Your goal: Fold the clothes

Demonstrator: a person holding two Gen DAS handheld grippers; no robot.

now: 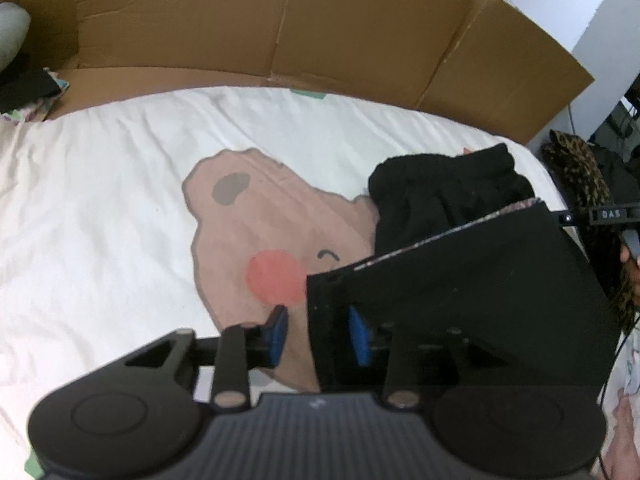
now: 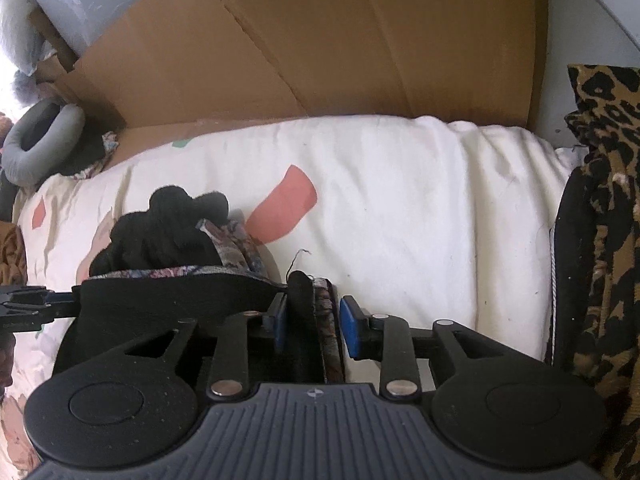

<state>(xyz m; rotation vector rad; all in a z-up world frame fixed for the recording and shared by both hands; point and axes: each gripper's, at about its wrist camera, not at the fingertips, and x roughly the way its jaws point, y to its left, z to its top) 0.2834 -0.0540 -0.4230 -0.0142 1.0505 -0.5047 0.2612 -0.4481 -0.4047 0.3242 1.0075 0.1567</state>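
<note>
A black garment with a floral-patterned lining (image 1: 460, 276) is stretched flat between the two grippers above a white bed sheet (image 1: 100, 200); its far end lies bunched on the sheet (image 1: 440, 196). My left gripper (image 1: 318, 334) has its blue pads (image 1: 280, 332) wide apart, with the garment's left corner lying between them. My right gripper (image 2: 314, 328) also has its blue pads (image 2: 350, 330) apart around the garment's right corner (image 2: 308, 300). The garment also shows in the right wrist view (image 2: 168, 304), with the bunched end beyond it (image 2: 160, 232).
The sheet has a brown bear print with a pink cheek (image 1: 276, 276). Flattened cardboard (image 1: 280, 20) stands along the far edge. A leopard-print fabric (image 2: 600, 240) hangs at the right. A grey ring cushion (image 2: 36, 140) lies at the far left.
</note>
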